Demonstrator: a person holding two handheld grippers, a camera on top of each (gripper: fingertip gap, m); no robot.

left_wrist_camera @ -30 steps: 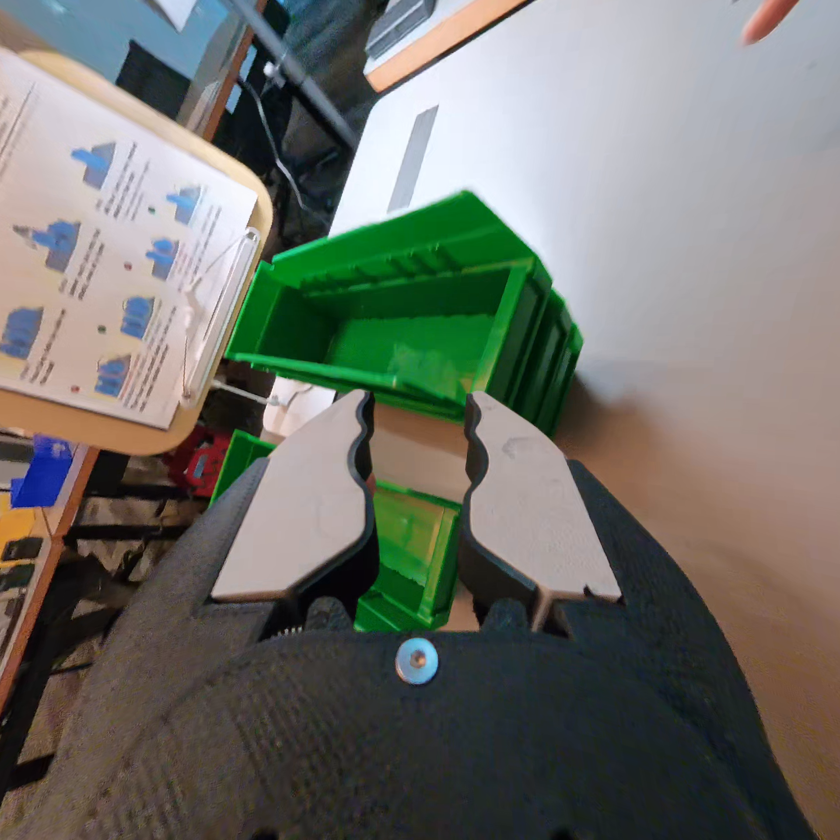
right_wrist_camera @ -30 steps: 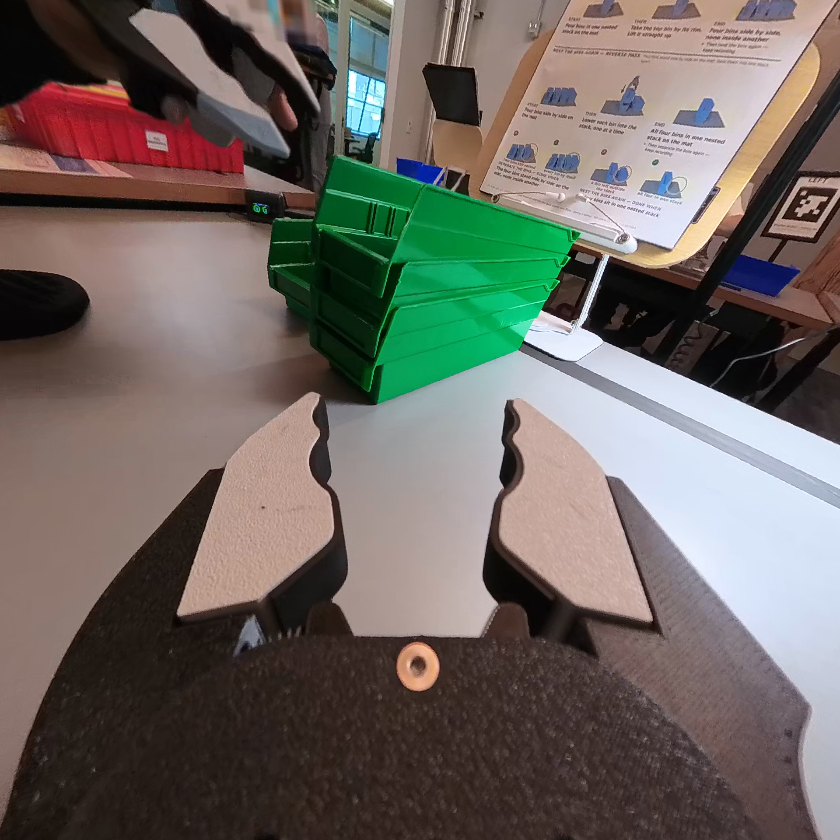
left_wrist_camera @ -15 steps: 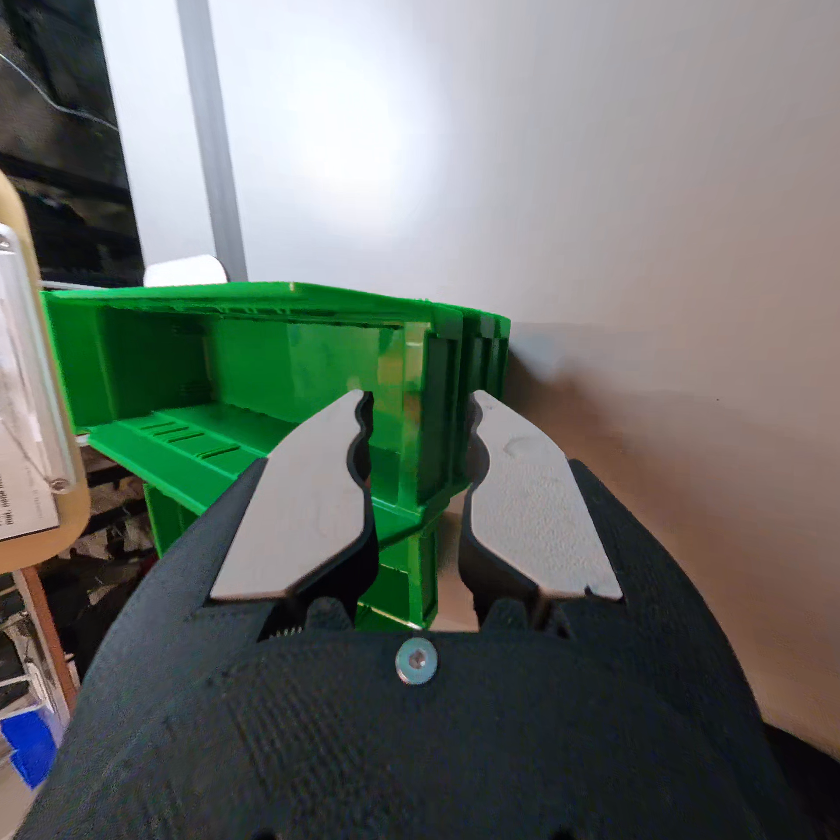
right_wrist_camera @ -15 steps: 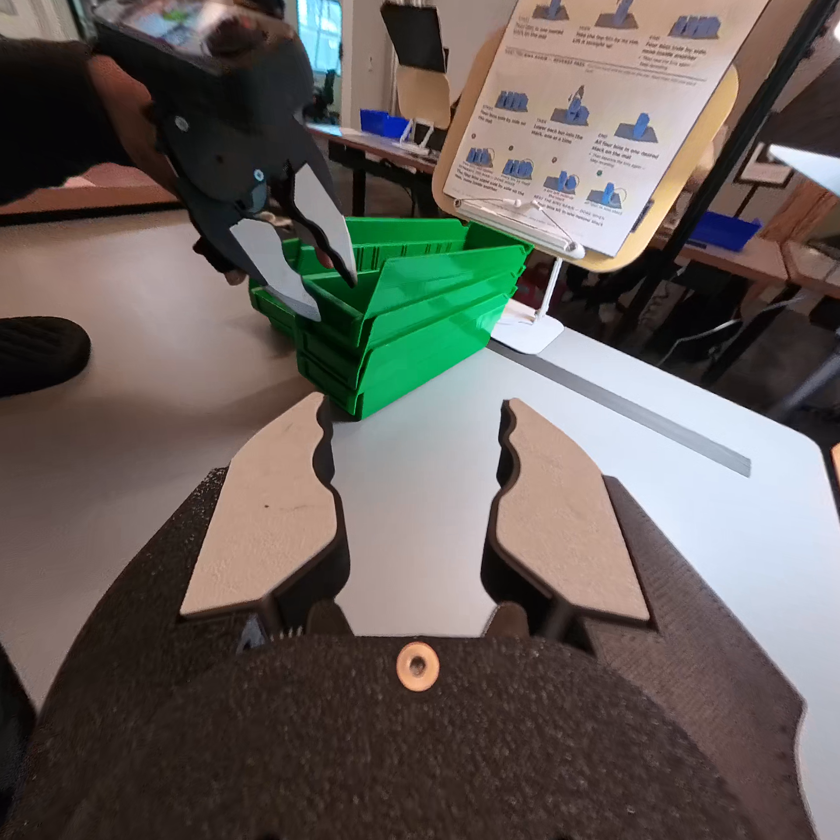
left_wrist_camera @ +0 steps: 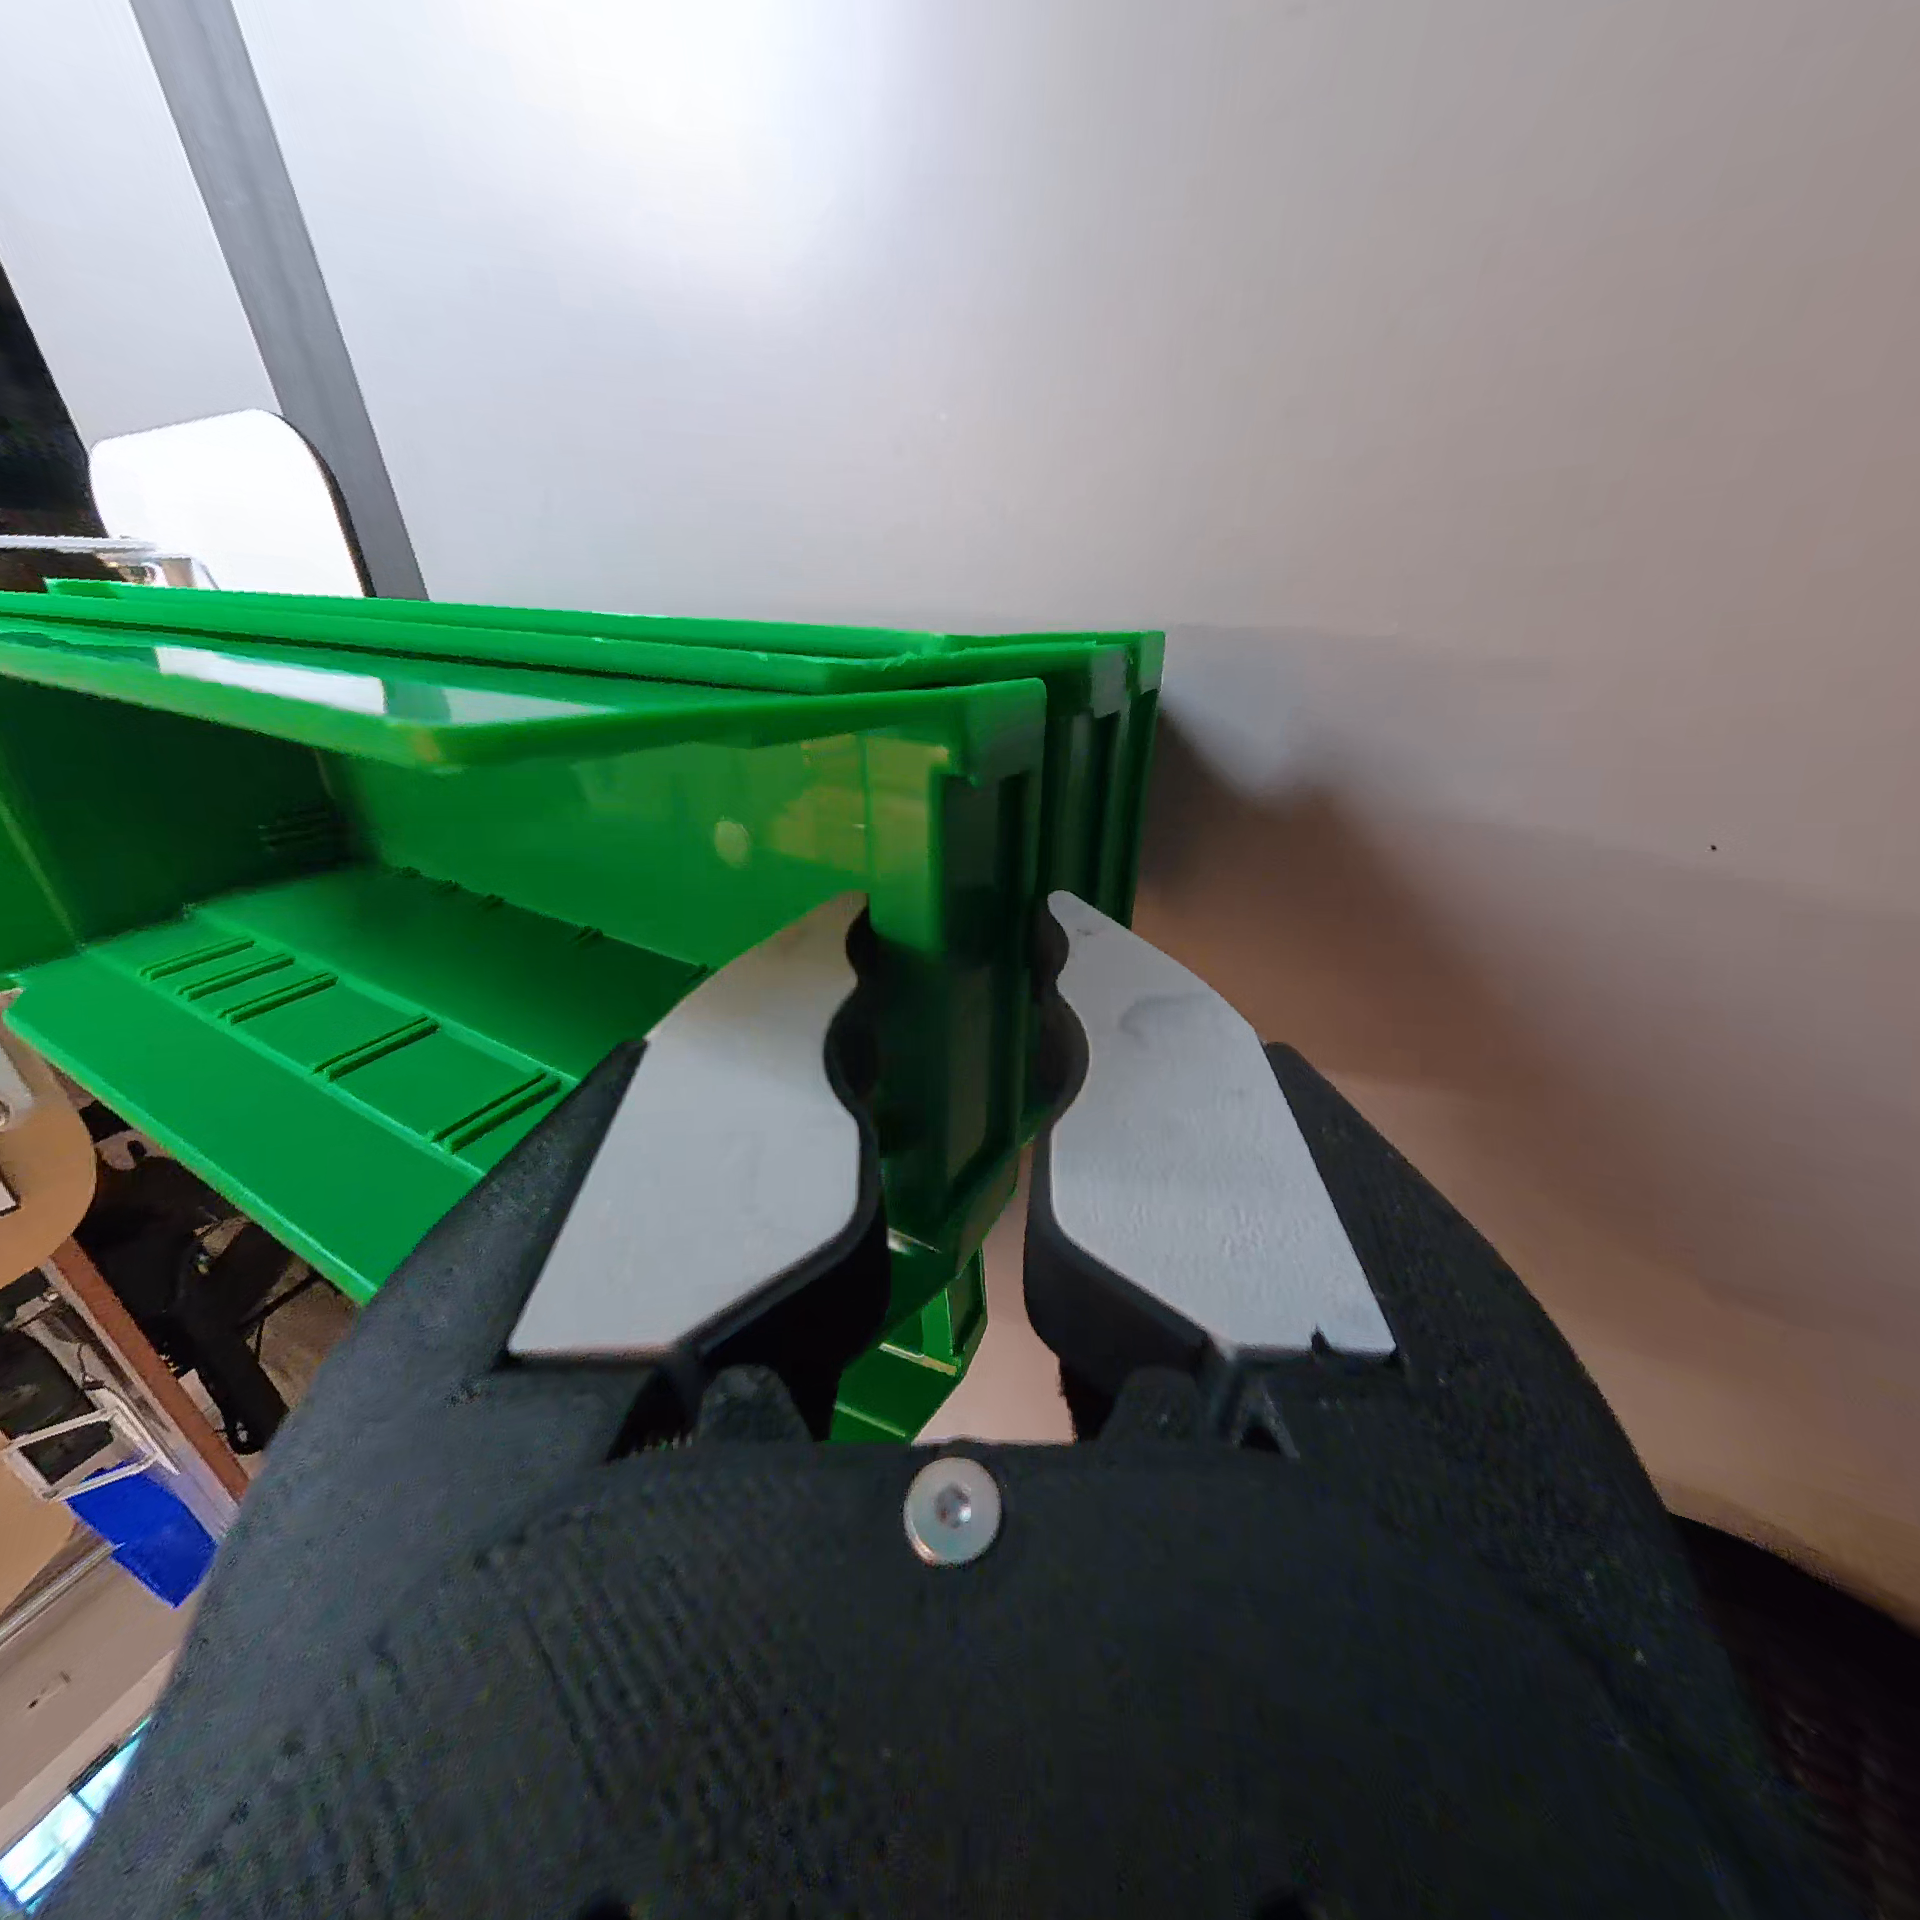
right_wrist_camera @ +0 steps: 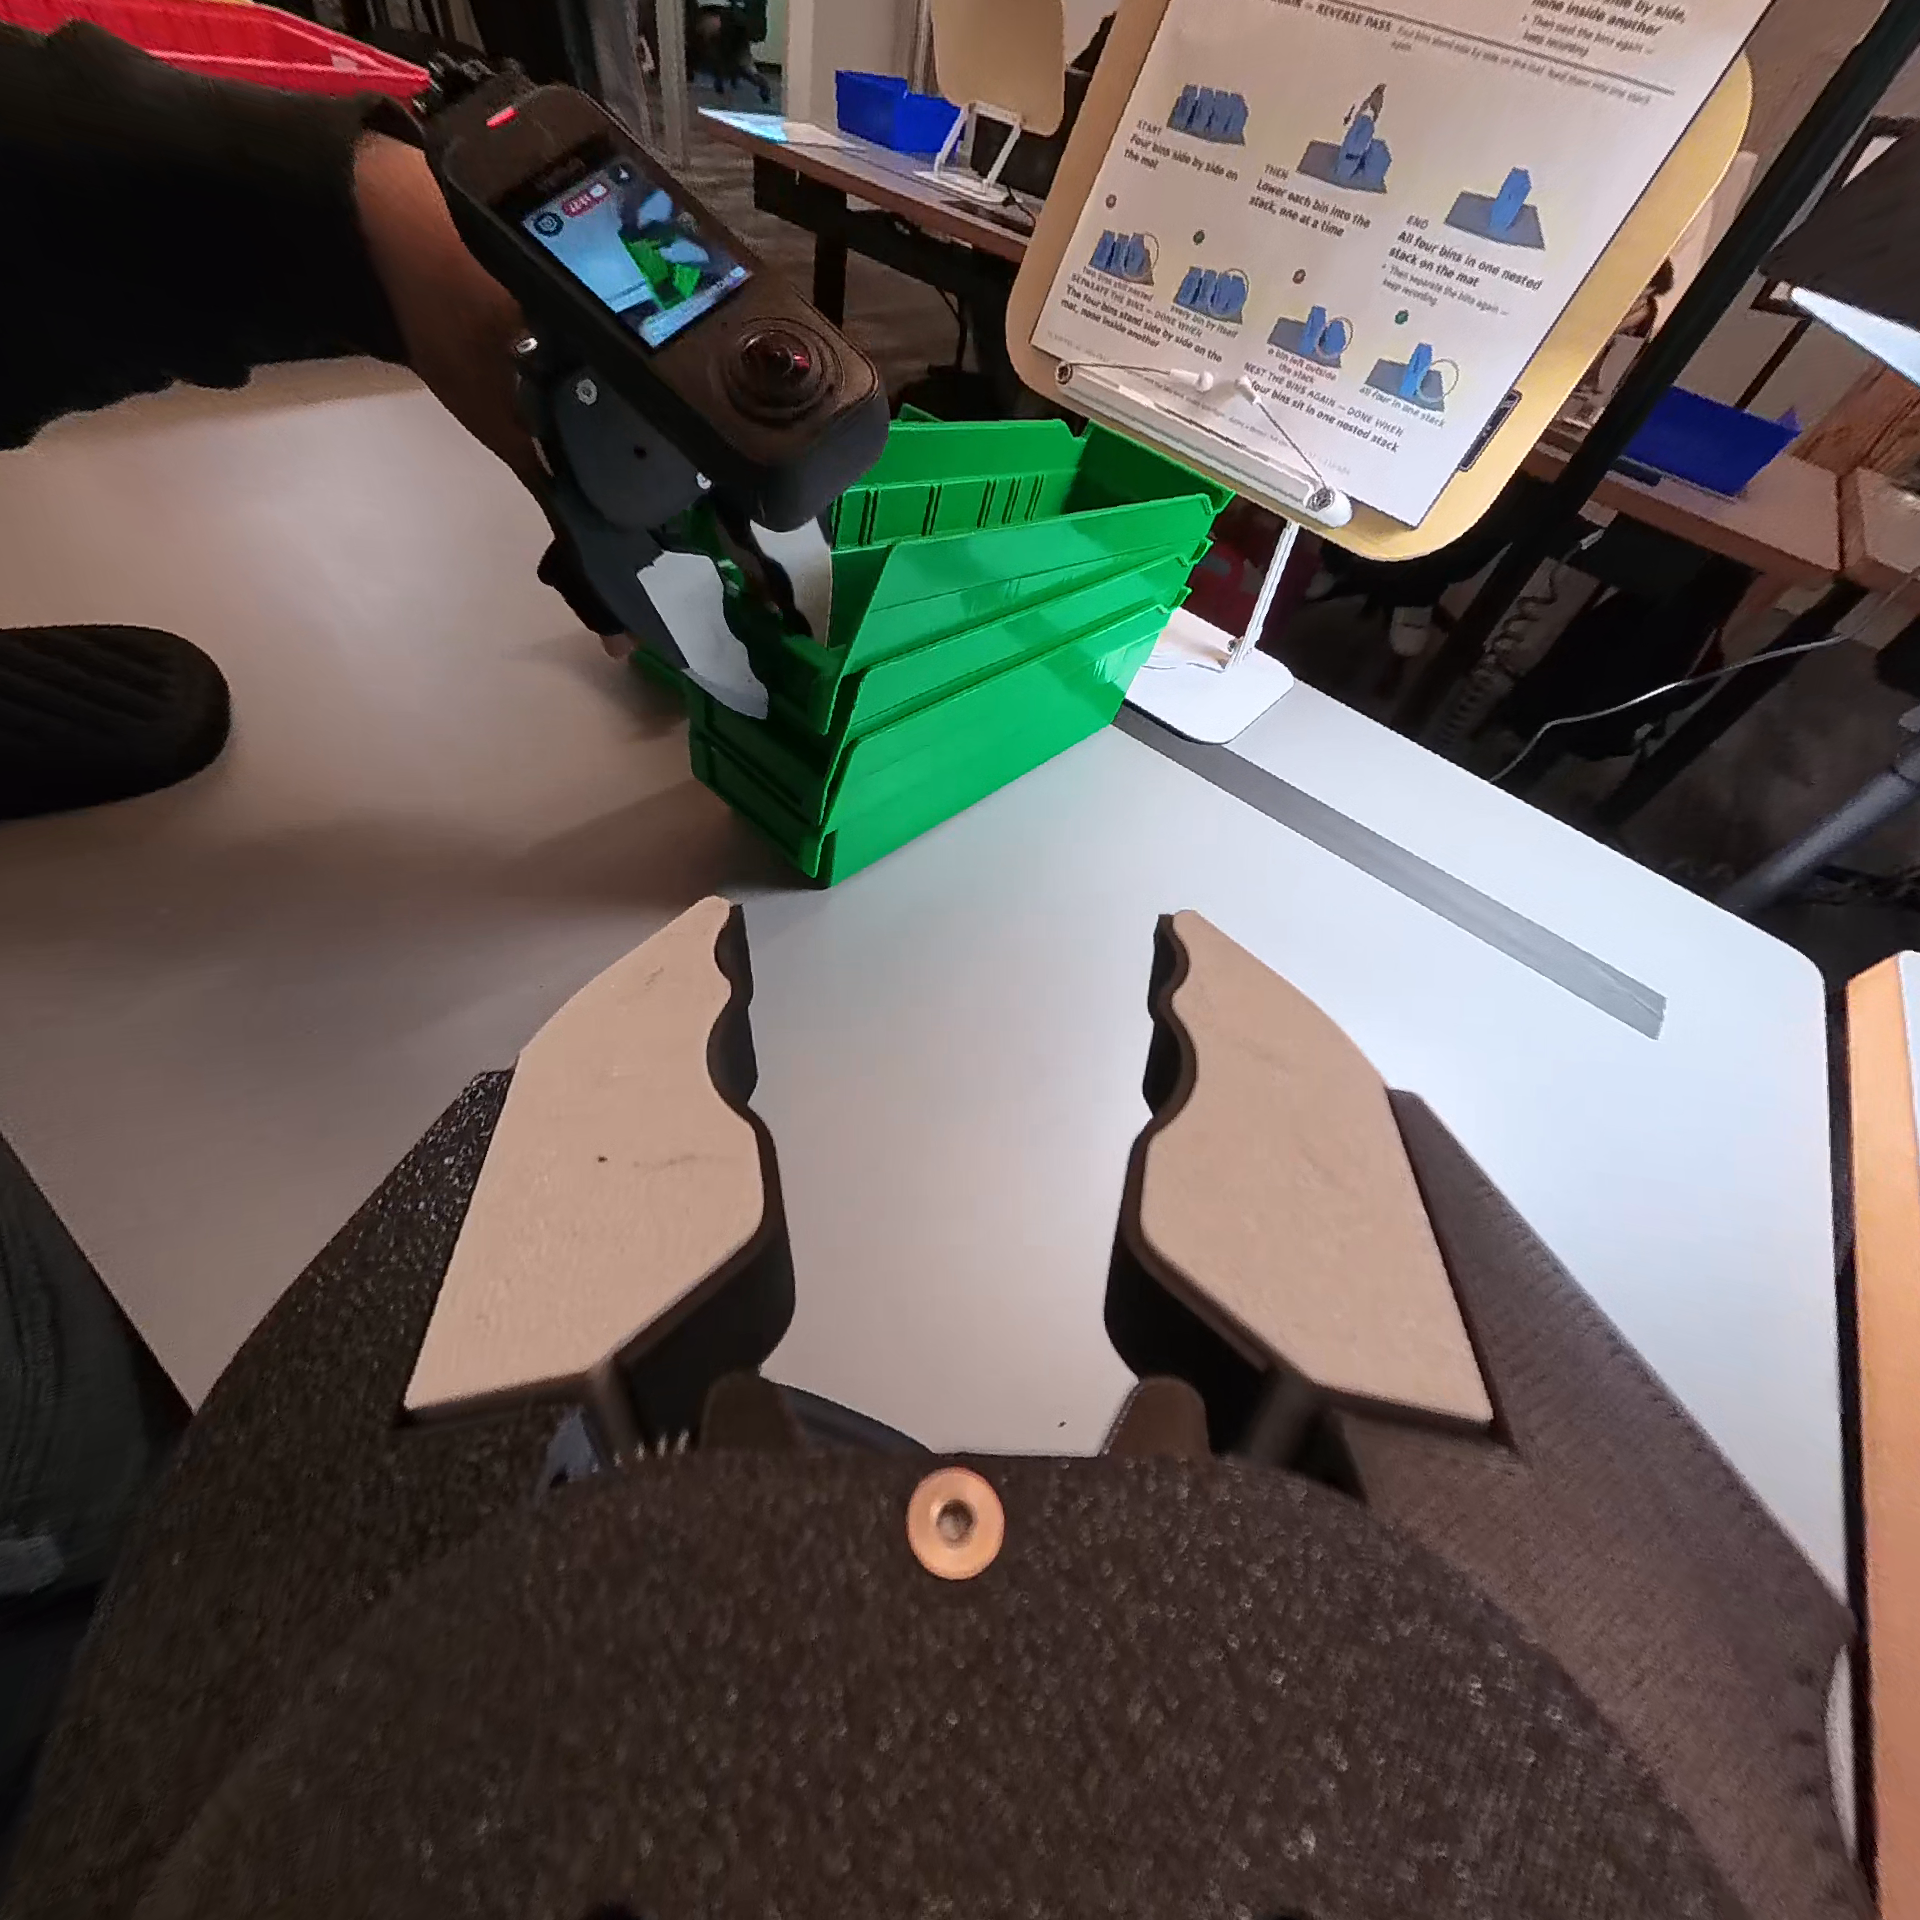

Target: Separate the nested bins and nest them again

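At the far left of the right wrist view a black ribbed pad (right_wrist_camera: 94, 717) lies on the pale grey table (right_wrist_camera: 312, 935) by its left edge. Next to it a person's hand in a dark sleeve (right_wrist_camera: 156, 208) holds the left gripper (right_wrist_camera: 743, 613), which carries a black camera with a lit screen (right_wrist_camera: 665, 301). Its two grey fingers straddle the near end wall of the top bin in the stack of nested glossy green plastic bins (right_wrist_camera: 935, 707); in the left wrist view one finger (left_wrist_camera: 727, 1122) is inside the bin and the other (left_wrist_camera: 1184, 1122) outside, both touching the wall, so the left gripper (left_wrist_camera: 956, 1039) is closed narrowly on that top bin (left_wrist_camera: 520, 810). The top bin sits tilted, its far end raised above the bins under it. The stack stands toward the far edge of the table, just short of a grey tape strip (right_wrist_camera: 1403, 883) that runs across the table to the right. Behind the stack, on a white base (right_wrist_camera: 1205, 691) at the far edge, a rounded wooden board with a printed instruction sheet (right_wrist_camera: 1371, 249) leans back. Nearest the camera, the right gripper (right_wrist_camera: 951, 997) hangs over bare table with its grey fingers wide apart and holding nothing, well apart from the bins.
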